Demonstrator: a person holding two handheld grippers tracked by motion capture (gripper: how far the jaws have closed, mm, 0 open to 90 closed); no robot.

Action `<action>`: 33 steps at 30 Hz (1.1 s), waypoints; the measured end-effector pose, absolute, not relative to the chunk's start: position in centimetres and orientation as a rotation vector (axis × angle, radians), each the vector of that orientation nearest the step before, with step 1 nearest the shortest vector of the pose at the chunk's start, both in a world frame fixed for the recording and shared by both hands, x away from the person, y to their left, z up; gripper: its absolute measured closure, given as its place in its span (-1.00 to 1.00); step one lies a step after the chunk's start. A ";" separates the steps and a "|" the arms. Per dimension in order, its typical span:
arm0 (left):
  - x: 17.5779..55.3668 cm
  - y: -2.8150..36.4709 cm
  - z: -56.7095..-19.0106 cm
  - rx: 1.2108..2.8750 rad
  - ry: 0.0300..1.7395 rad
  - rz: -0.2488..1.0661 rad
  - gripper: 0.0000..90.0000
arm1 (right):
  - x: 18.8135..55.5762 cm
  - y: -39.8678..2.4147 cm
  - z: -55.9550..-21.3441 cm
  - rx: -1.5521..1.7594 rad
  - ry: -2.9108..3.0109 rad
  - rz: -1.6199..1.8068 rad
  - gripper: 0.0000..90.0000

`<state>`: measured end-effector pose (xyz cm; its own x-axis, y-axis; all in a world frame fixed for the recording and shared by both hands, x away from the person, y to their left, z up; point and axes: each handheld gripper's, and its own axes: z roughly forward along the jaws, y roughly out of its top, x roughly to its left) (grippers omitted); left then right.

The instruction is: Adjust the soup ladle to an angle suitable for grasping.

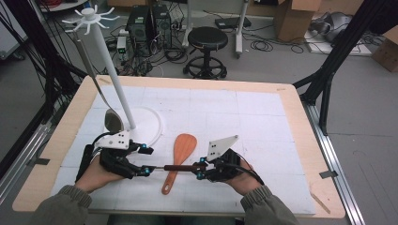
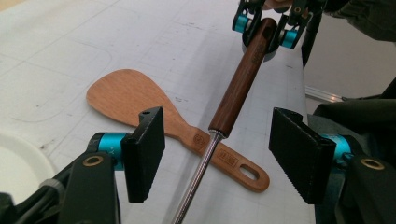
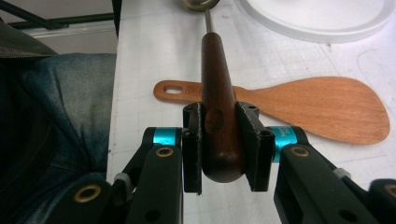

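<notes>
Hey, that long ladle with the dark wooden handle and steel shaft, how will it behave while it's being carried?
The dark wooden-handled ladle looks stiff: its steel shaft runs straight. The right gripper clamps only the rounded handle end, so the far bowl probably makes it droop or pivot. The smooth, tapered wood might slip; the open left gripper straddles the shaft, untouching.

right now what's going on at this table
A person works two handheld claws over a white mat. The right claw is shut on the end of a dark wooden handle of a metal-shafted utensil, held above a wooden spatula lying on the mat. The left claw is open around the metal shaft, not gripping it. A white hanging rack stands behind.
</notes>
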<state>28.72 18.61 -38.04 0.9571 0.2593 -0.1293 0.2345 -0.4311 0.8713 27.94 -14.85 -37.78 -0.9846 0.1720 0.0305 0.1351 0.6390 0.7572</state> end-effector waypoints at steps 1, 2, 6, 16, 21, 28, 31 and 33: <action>28.7 18.5 -38.1 2.036 0.349 0.027 -0.18 | 27.9 -14.9 -37.7 0.262 2.798 1.290 0.61; 28.8 18.4 -38.1 2.041 0.344 0.023 -0.18 | 27.9 -14.9 -37.5 0.260 2.799 1.290 0.61; 28.8 17.9 -38.2 2.043 0.342 0.004 -0.16 | 27.8 -14.9 -36.9 0.247 2.789 1.297 0.61; 29.1 16.8 -38.6 2.053 0.309 -0.029 -0.06 | 27.7 -14.8 -35.1 0.195 2.772 1.298 0.61; 29.1 16.0 -38.8 2.070 0.287 -0.045 0.02 | 27.9 -14.5 -34.4 0.165 2.761 1.295 0.61; 29.4 14.8 -39.3 2.110 0.277 -0.058 0.11 | 27.9 -14.2 -33.8 0.146 2.757 1.314 0.61; 29.6 14.4 -39.3 2.113 0.264 -0.076 0.23 | 28.0 -14.2 -33.7 0.147 2.750 1.323 0.61; 29.7 14.1 -39.3 2.115 0.260 -0.082 0.33 | 28.1 -14.2 -33.7 0.149 2.746 1.332 0.61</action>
<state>29.68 14.11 -39.28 0.9750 0.1528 -0.1614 0.2177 -0.5096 0.8324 28.07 -14.16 -33.66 -0.9916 0.1248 -0.0347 0.0499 0.6158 0.7863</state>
